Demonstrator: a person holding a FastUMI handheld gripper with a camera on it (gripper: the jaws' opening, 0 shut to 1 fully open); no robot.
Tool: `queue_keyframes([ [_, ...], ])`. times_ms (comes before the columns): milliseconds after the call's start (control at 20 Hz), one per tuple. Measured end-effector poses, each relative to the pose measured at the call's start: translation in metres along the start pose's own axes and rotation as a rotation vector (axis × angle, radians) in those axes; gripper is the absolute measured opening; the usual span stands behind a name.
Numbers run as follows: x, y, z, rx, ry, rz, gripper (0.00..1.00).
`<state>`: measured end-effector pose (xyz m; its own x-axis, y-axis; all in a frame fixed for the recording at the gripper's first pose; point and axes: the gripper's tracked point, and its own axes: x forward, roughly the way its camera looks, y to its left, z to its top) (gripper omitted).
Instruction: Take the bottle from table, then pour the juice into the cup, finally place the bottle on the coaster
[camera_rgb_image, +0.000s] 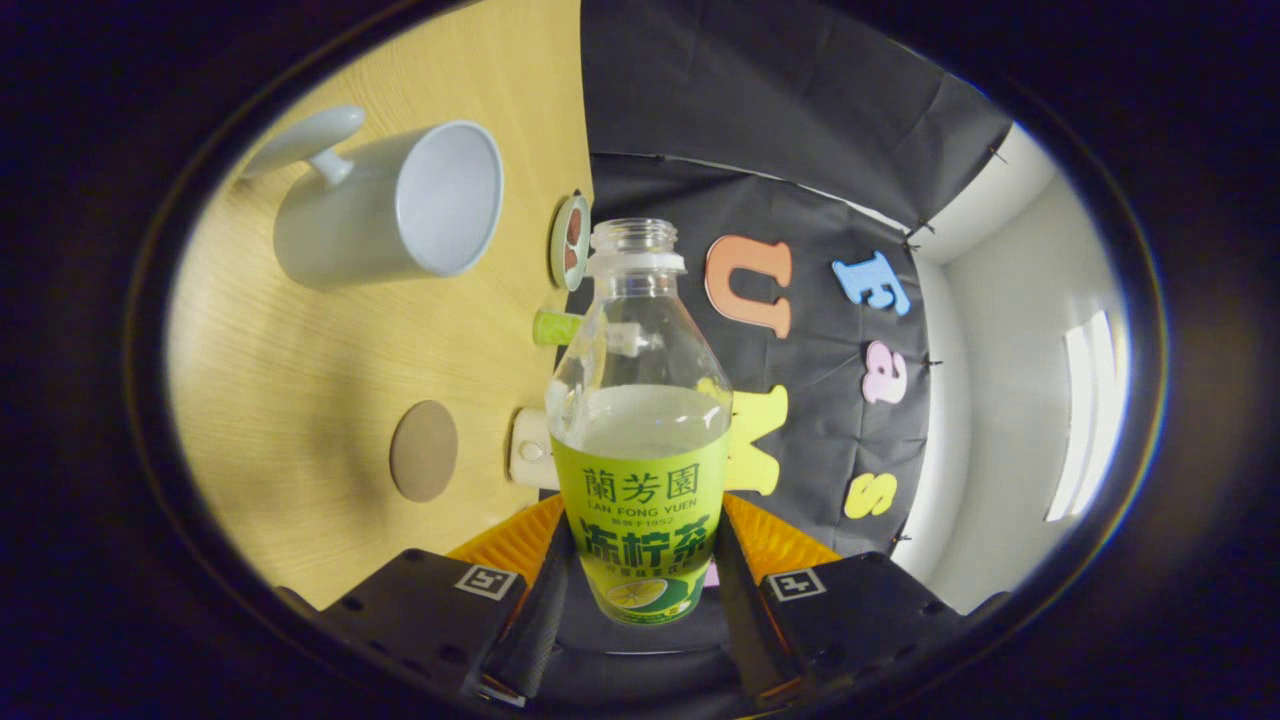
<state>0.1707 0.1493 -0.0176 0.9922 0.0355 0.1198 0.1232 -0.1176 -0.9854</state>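
A wooden table (300, 400) shows in the gripper view. Its top is light yellow-brown with thin lines running through the wood. The view is turned on its side, so the table looks like it stands up tall. A soft round shadow lies on the wood.

Past the edge of the table hangs a black cloth (780, 90). This is the wall of the booth. The cloth has folds and wrinkles in it, and small clips hold it along its edge.

Beyond the cloth is a plain white wall (1000, 400). A bright strip of light (1085, 410) shines there, long and thin. It makes that side of the room look pale and glowing.
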Motion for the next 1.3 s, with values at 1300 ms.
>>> queue_keyframes([
  [1300, -0.002, -0.008, 0.012, -0.152, -0.015, -0.004, 0.76],
])
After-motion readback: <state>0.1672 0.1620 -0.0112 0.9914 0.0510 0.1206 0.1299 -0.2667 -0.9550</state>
